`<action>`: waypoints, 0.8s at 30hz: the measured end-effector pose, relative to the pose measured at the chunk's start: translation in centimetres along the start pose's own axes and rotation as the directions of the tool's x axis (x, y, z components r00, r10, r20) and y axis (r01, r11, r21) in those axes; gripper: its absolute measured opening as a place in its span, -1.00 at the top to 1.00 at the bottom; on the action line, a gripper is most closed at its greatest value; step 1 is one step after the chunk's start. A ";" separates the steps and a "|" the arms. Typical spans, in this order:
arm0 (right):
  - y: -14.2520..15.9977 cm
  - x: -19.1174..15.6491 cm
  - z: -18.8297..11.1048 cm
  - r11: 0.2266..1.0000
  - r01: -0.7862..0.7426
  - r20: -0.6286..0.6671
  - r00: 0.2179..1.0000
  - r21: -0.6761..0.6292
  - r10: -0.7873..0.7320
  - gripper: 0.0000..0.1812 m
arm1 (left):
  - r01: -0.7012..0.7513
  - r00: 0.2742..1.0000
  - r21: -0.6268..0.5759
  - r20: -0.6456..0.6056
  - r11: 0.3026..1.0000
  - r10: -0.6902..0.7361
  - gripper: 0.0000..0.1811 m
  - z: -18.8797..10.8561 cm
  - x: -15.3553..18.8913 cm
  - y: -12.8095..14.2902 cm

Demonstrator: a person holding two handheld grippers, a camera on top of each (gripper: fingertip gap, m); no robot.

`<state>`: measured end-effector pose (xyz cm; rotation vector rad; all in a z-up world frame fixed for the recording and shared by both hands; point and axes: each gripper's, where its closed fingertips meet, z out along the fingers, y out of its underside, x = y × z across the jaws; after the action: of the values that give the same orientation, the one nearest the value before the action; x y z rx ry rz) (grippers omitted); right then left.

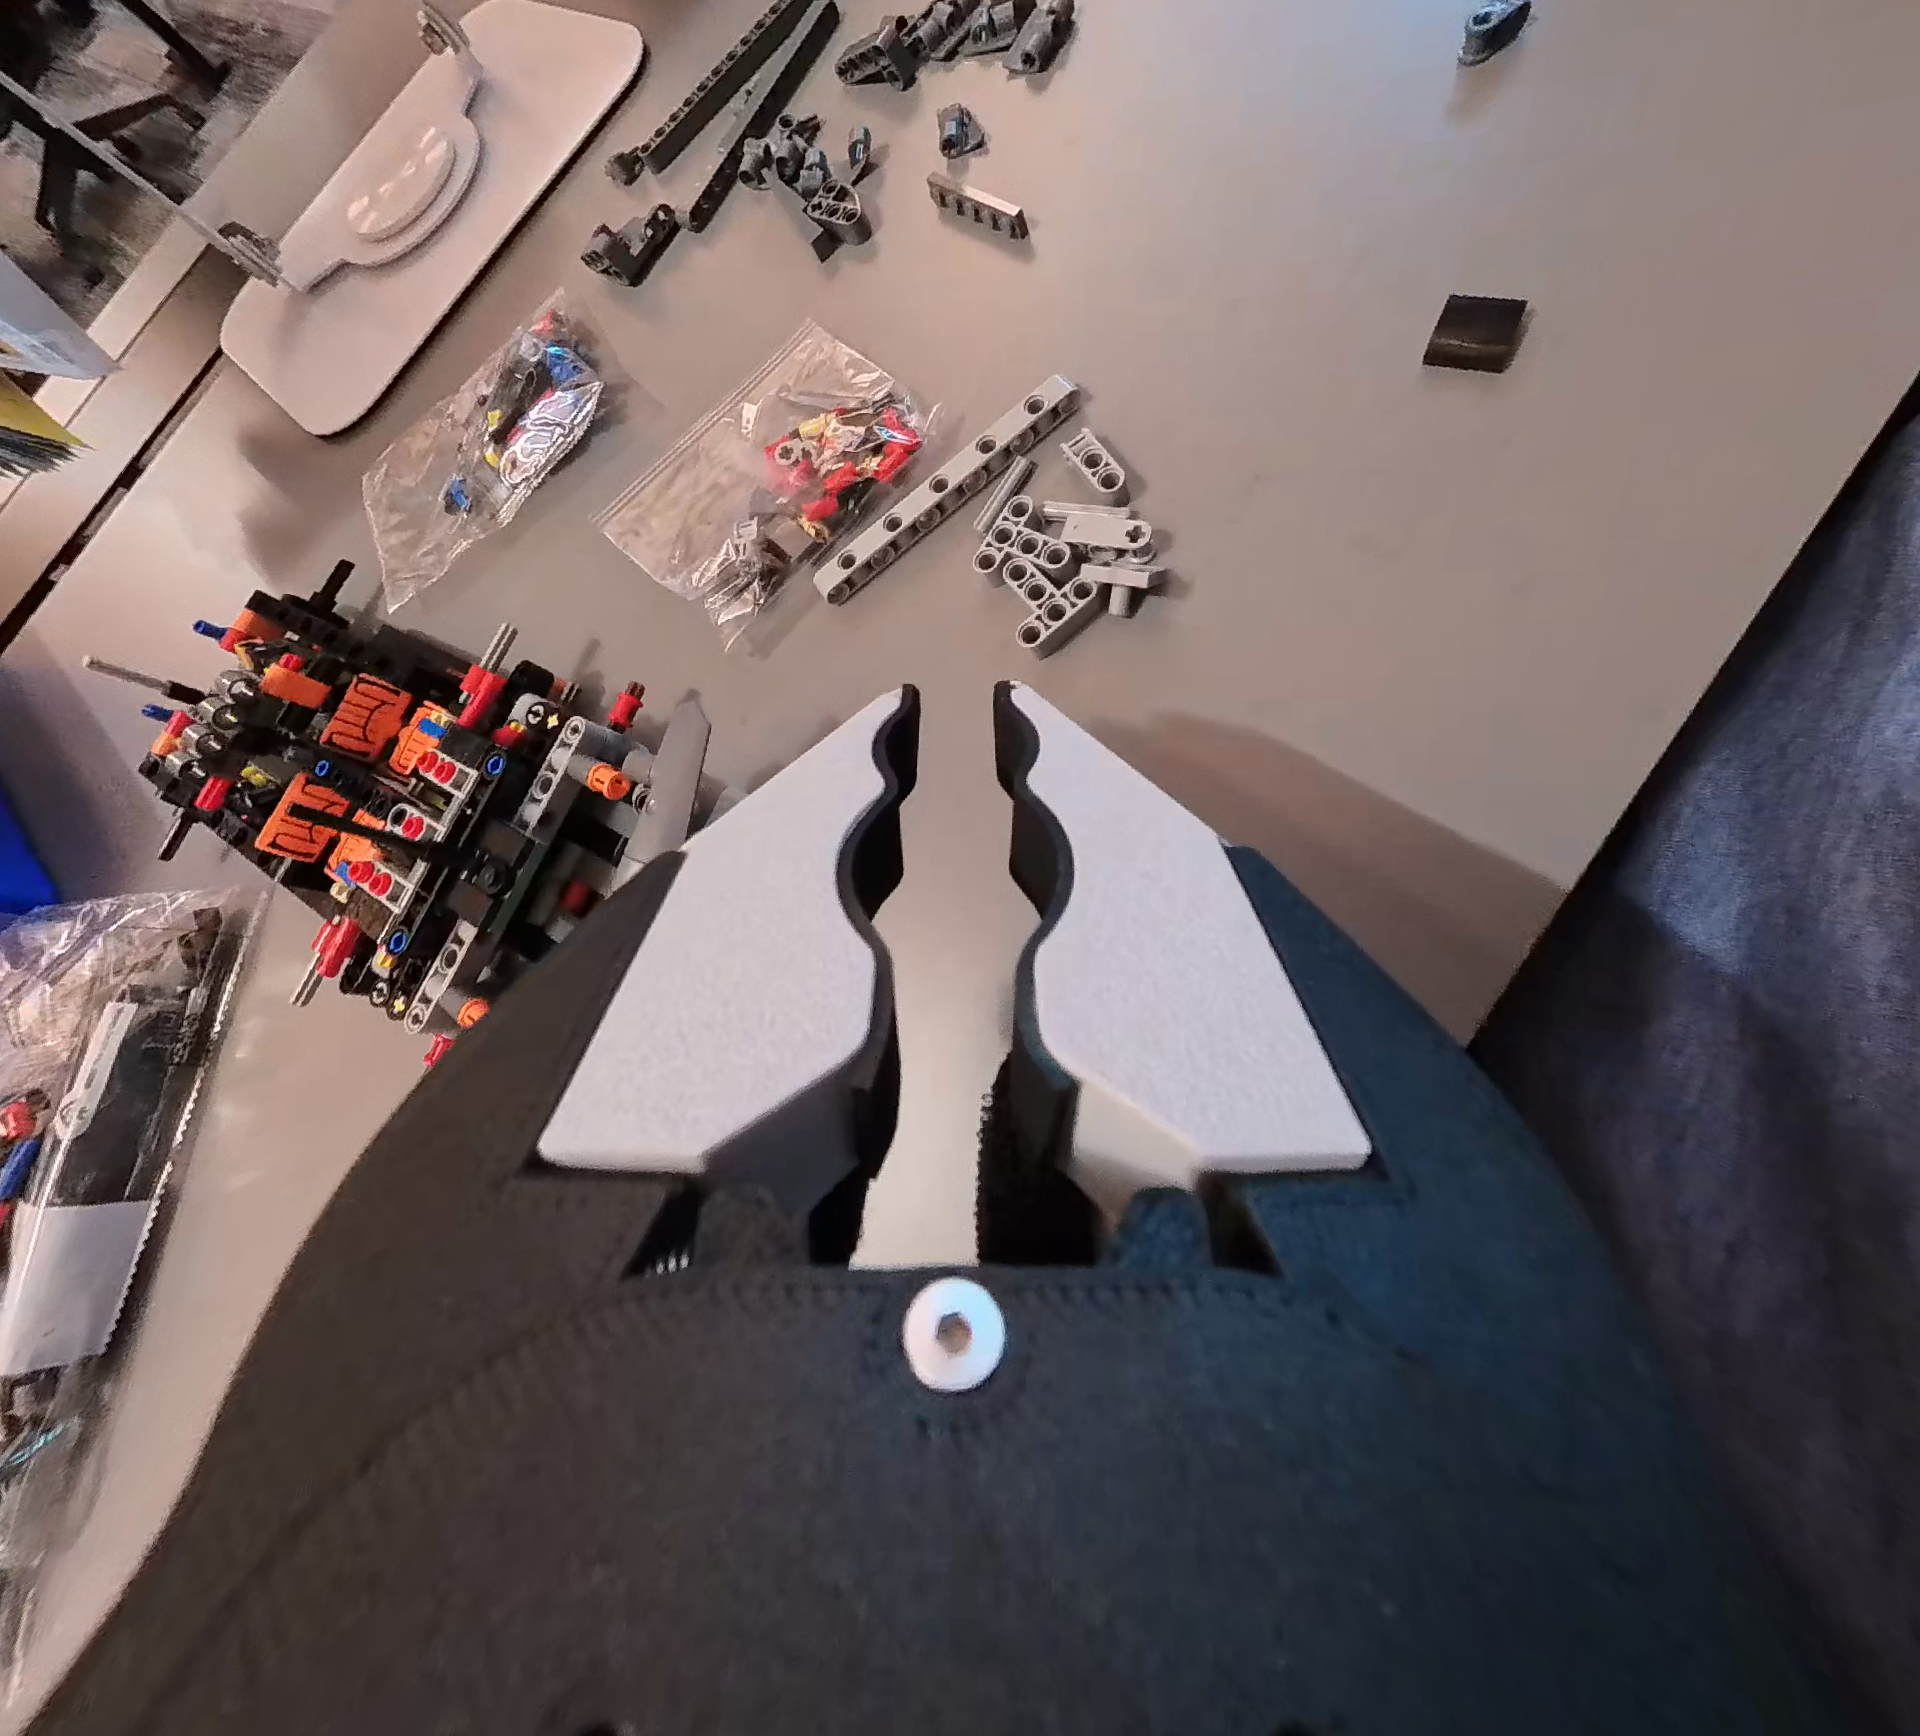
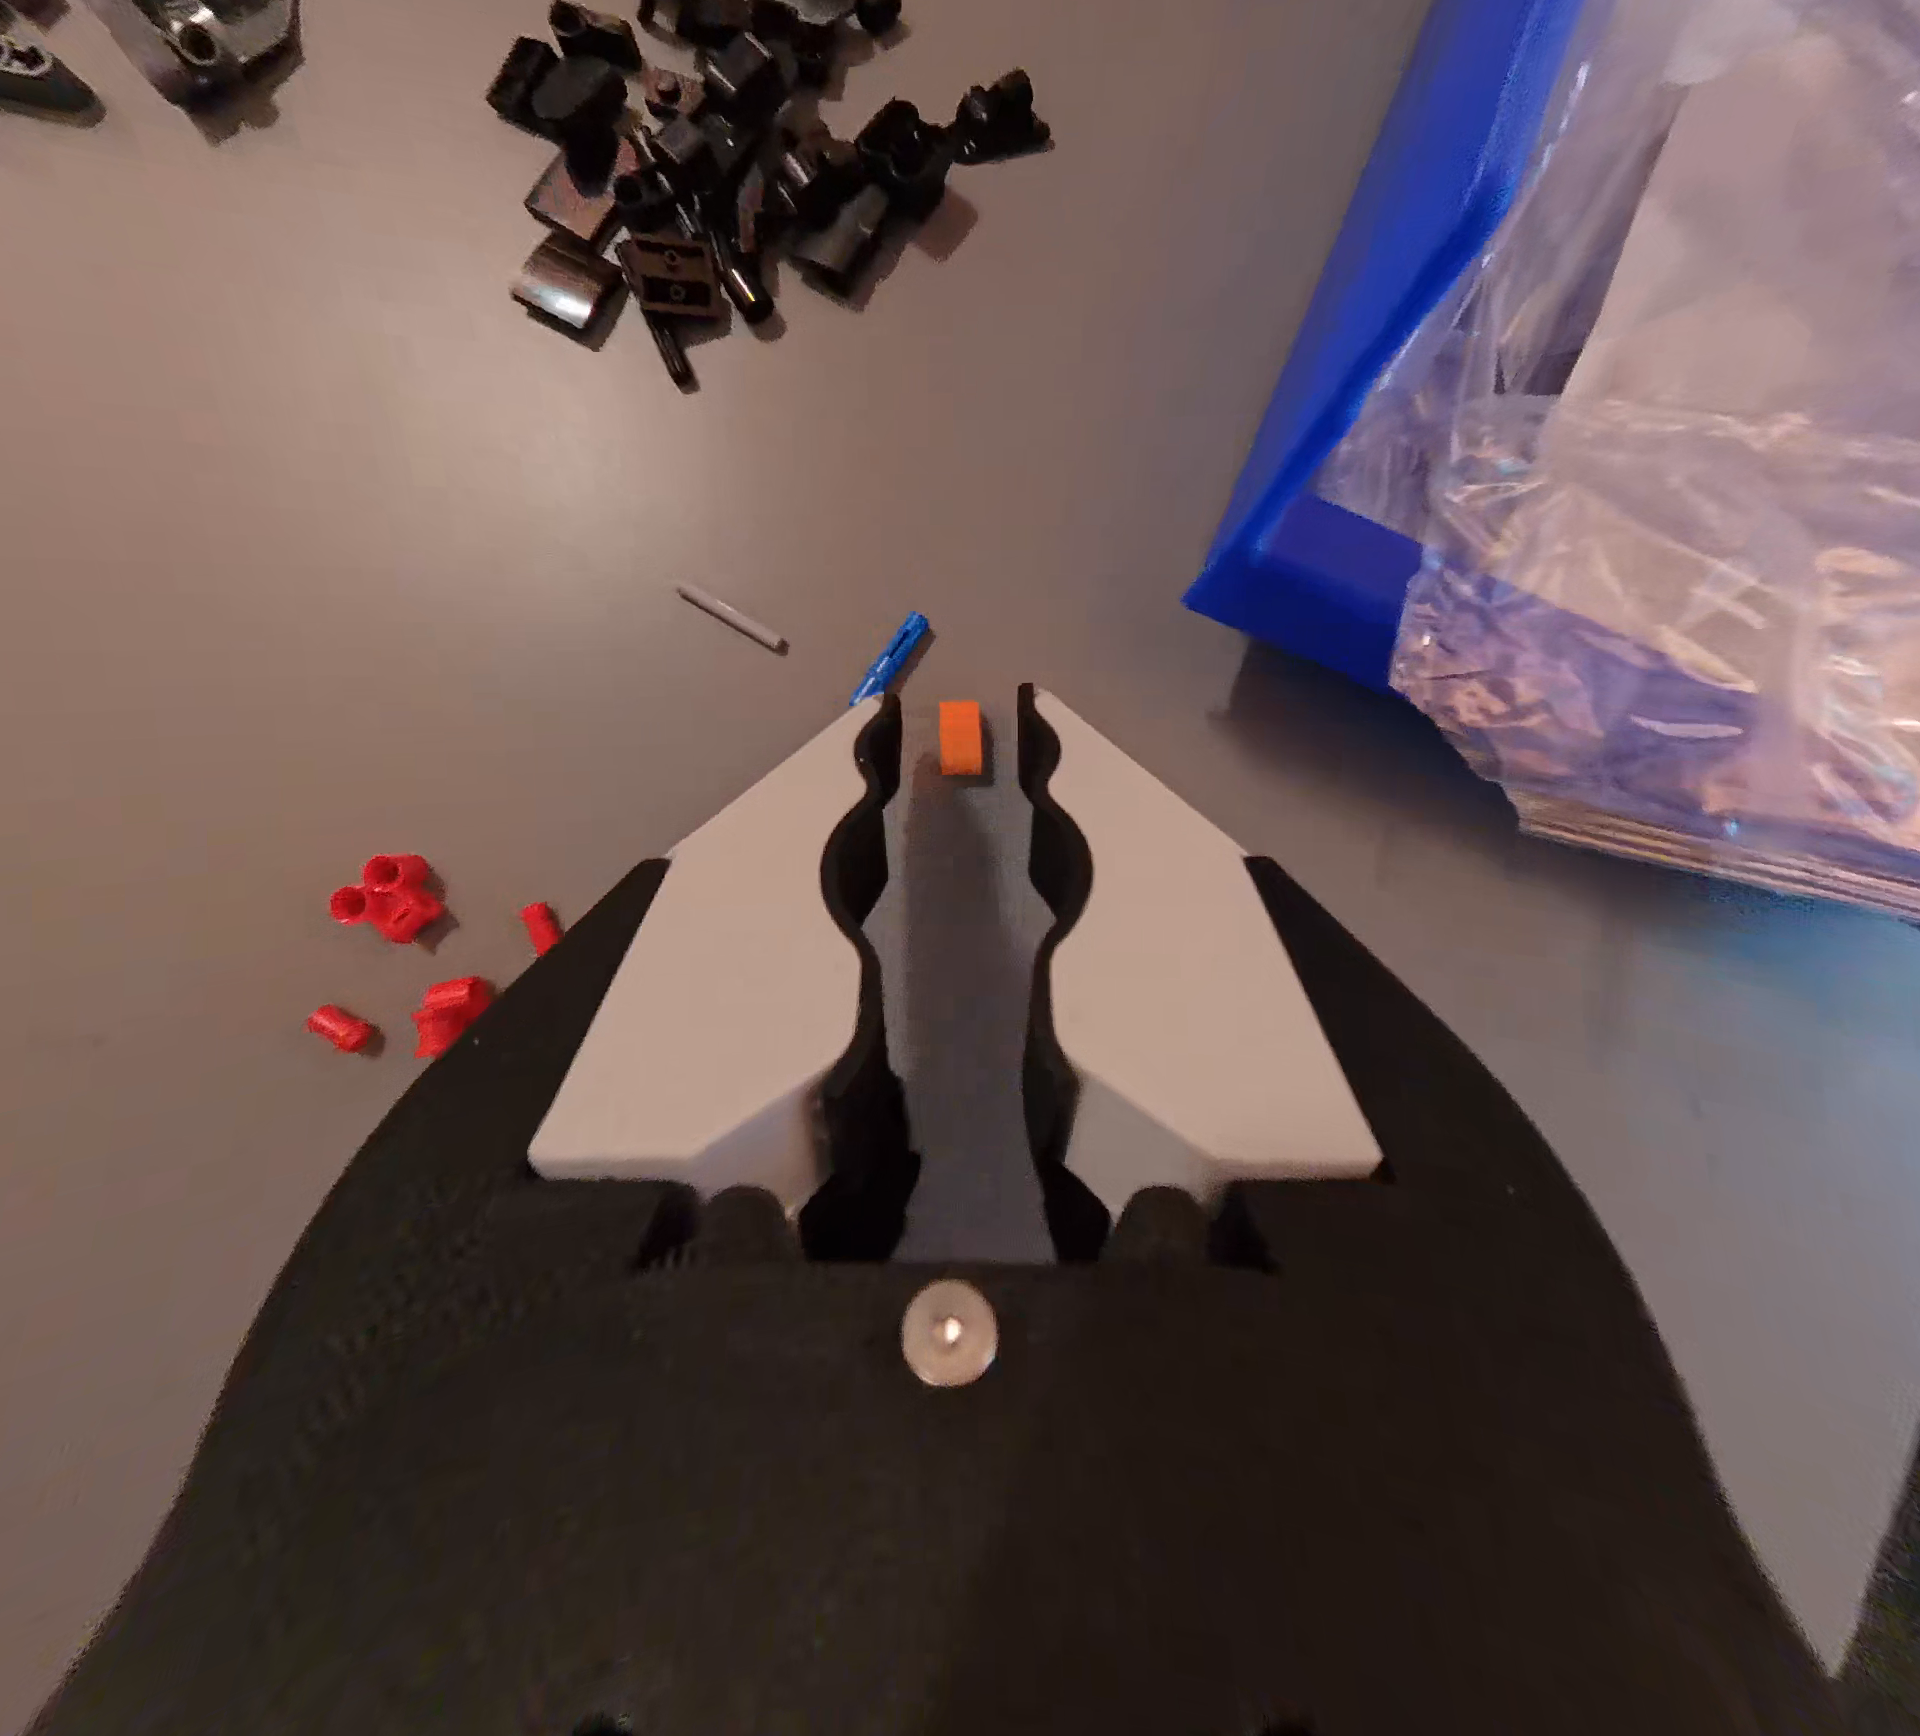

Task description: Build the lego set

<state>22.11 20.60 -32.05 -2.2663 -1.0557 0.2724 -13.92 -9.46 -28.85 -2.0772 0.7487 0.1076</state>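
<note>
- Firstly, the open blue plastic bin (image 2: 1299,481) at the right of the right wrist view holds crumpled clear plastic bags (image 2: 1683,398); what is inside those bags cannot be made out.
- Two small clear zip bags lie on the grey table (image 1: 1299,159) in the left wrist view: one (image 1: 488,450) holds blue, black and yellow small parts, the other (image 1: 790,481) mostly red and grey ones.
- At the left edge a larger clear bag with dark contents (image 1: 94,1094) is blurred.
- The partly built orange, black and red lego model (image 1: 384,803) stands on the table just left of the left gripper (image 1: 956,699), whose jaws are a narrow gap apart with nothing between them.
- Beyond the tips lie one long light-grey beam with holes (image 1: 945,491) and a small heap of short light-grey beams (image 1: 1060,564); farther off, a scatter of dark-grey beams and connectors (image 1: 831,86) and a lone black curved tile (image 1: 1475,332).
- The right gripper (image 2: 956,699) is moderately open; a single small orange piece (image 2: 960,738) lies on the table between its tips, touching neither.
- Just beside the left tip lies one blue pin (image 2: 889,656), with one thin grey axle (image 2: 730,616) near it.
- Four or five small red connectors (image 2: 400,948) lie left of the gripper, and a heap of black pieces (image 2: 727,159) farther off.
</note>
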 end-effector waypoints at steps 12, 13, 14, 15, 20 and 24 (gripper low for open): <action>-4.4 -10.3 -3.4 0.947 0.307 0.117 0.941 0.093 -0.316 0.85 | -0.001 1.000 -0.001 -0.020 1.000 0.001 0.87 0.6 0.2 0.0; -4.7 -11.5 -3.4 0.931 0.353 0.120 0.924 0.096 -0.363 0.86 | -0.003 1.000 -0.003 -0.022 1.000 0.003 0.87 0.6 0.2 0.1; -5.0 -12.8 -3.5 0.915 0.391 0.124 0.907 0.103 -0.402 0.86 | -0.006 1.000 -0.005 -0.024 1.000 0.006 0.87 0.6 0.3 0.1; -5.4 -14.1 -3.6 0.902 0.418 0.137 0.892 0.112 -0.430 0.86 | -0.008 1.000 -0.004 -0.026 1.000 0.008 0.86 0.6 0.3 0.0; -6.8 -20.2 -4.3 0.877 0.440 0.223 0.851 0.195 -0.476 0.84 | -0.020 1.000 0.007 -0.023 1.000 0.020 0.85 0.2 0.1 -0.1; -6.5 -23.8 -4.4 0.871 0.441 0.284 0.825 0.215 -0.488 0.81 | -0.030 0.999 0.014 -0.013 0.999 0.031 0.84 -0.4 -0.5 0.1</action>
<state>4.25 4.02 -26.25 -1.7961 -1.6721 0.5124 -14.50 -9.57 -28.52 -2.0561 0.7874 0.1053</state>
